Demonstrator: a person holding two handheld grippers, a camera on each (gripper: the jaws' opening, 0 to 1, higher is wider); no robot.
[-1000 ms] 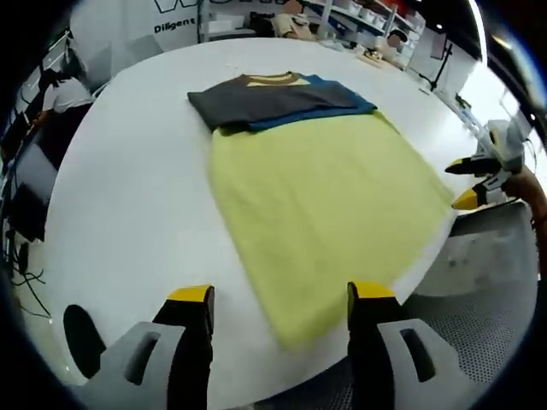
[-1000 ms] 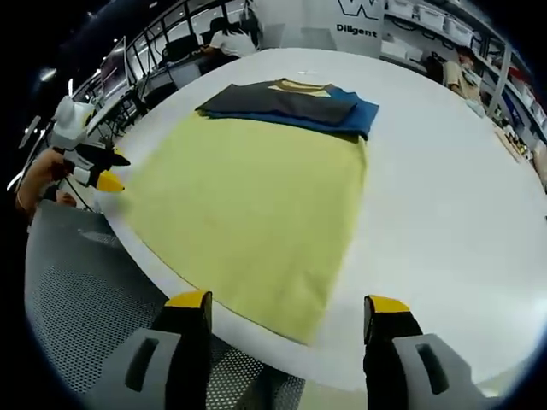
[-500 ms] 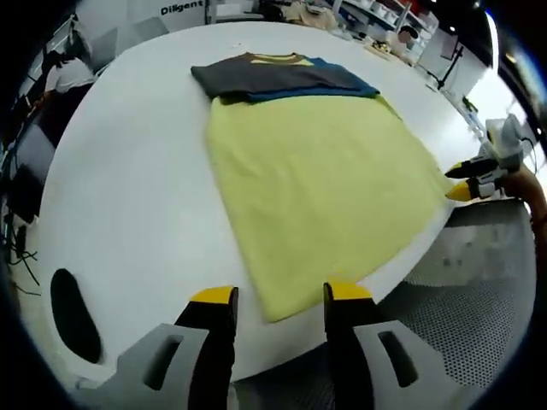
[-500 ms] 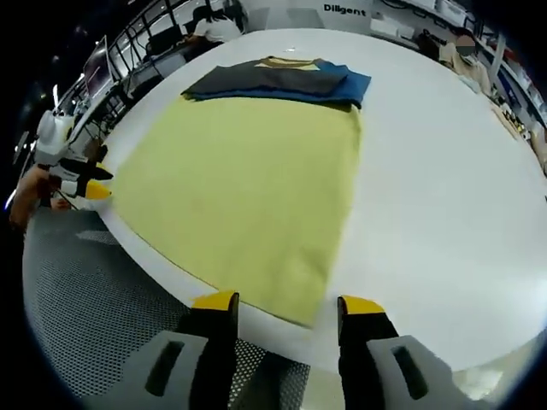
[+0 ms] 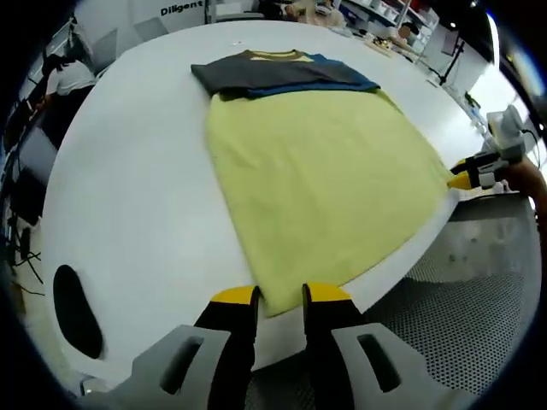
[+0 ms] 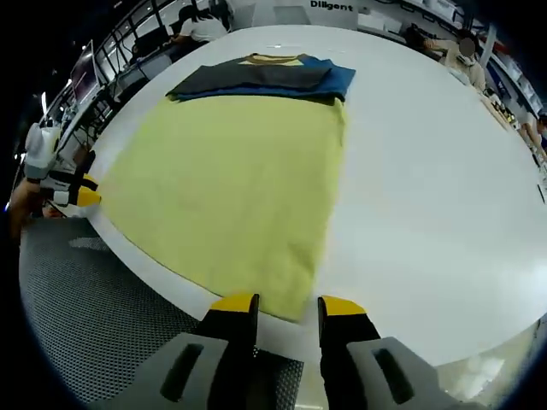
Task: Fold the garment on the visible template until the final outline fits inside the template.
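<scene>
A yellow-green sheet, taken here to be the template, lies flat on a round white table, its near edge at the table's rim. A garment, dark grey over blue with a yellow collar, lies folded into a flat band across the sheet's far edge. Whether that band sits fully inside the template's outline cannot be told.

Left gripper: yellow-tipped jaws close together, a narrow gap between them, straddling the sheet's near corner. Whether they pinch the fabric cannot be told.

Right gripper: jaws likewise nearly together, at the sheet's other near corner; grip also uncertain.

Risks, as judgement. If both grippers lift or pull the sheet's near edge, the whole sheet may slide and carry or disturb the folded garment. An uneven pull from the two corners would skew the sheet or wrinkle it. Because the near edge sits at the table's rim, a released corner could drop over the side.

Differences between views. The left gripper view shows a dark oval patch on the table at lower left, and the right gripper at the sheet's right corner. The right gripper view shows the left gripper at the left corner with the holder's hand, plus a broad stretch of bare table right of the sheet.
</scene>
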